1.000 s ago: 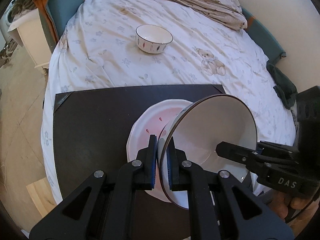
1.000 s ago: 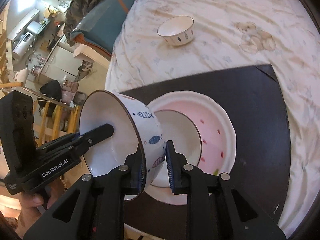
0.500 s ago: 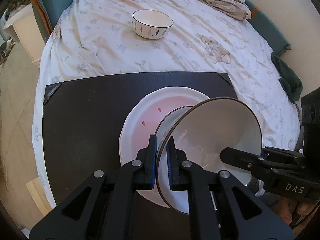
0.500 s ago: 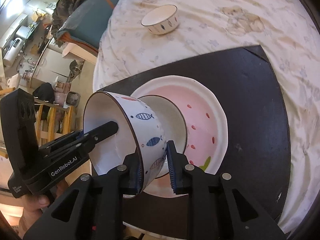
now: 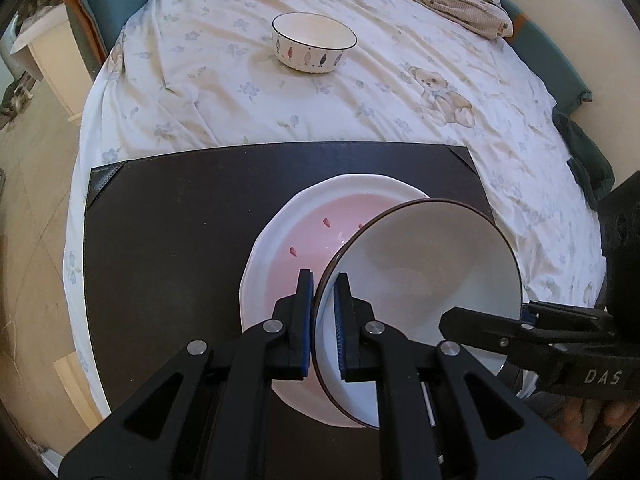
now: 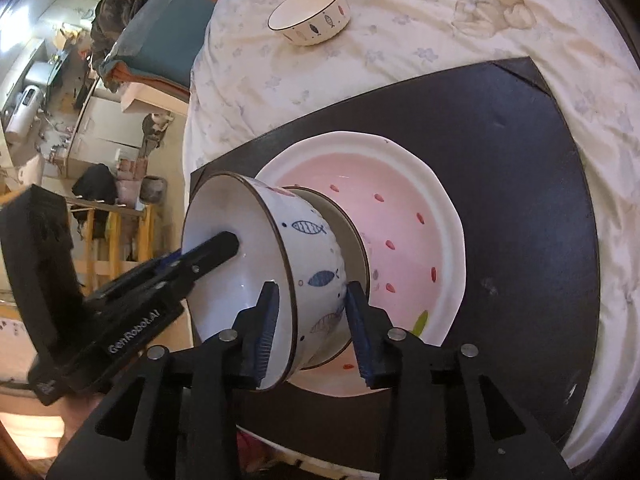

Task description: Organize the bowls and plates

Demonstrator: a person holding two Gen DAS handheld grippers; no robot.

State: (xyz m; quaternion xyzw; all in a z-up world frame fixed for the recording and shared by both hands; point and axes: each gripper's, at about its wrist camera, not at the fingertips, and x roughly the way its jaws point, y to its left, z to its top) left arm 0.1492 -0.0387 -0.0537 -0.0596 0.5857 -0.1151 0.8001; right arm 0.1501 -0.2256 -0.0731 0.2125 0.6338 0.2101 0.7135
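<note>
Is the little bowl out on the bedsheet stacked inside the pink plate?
No: the small bowl stands alone on the sheet, well beyond the dark mat that holds the pink plate.

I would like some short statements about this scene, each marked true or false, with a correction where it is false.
1. The left tongs are shut on the rim of the fish bowl. True.
2. The pink plate lies on the dark mat. True.
3. The fish bowl stands flat and upright on the plate. False: it is tilted on its side over the plate.
4. The second bowl is stacked in the plate. False: it stands apart on the bedsheet, beyond the mat.
5. The right tongs clamp the fish bowl tightly. False: they have just been opening, and the bowl sits loosely between them.
</note>
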